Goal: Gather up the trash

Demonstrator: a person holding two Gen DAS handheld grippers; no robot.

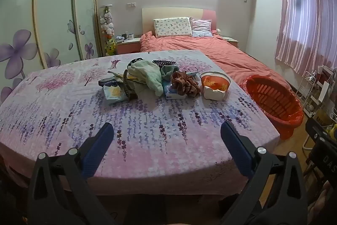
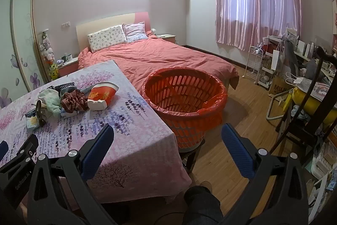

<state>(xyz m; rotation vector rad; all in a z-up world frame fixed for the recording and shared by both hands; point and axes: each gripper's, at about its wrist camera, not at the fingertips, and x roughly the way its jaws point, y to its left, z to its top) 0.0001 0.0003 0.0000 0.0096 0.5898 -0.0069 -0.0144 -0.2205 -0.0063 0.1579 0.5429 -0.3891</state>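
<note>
The left gripper (image 1: 167, 134) hovers over the near edge of the bench (image 1: 147, 140), jaws wide apart and empty. The trash pile (image 1: 147, 80) lies toward the far edge, a crushed paper cup (image 1: 214, 84) at its right end. The lined basket (image 2: 185, 96) stands just beside the right edge, presumably to shorten each transfer. The right gripper (image 2: 167, 136) hangs over the near right corner, jaws apart, empty.
</note>
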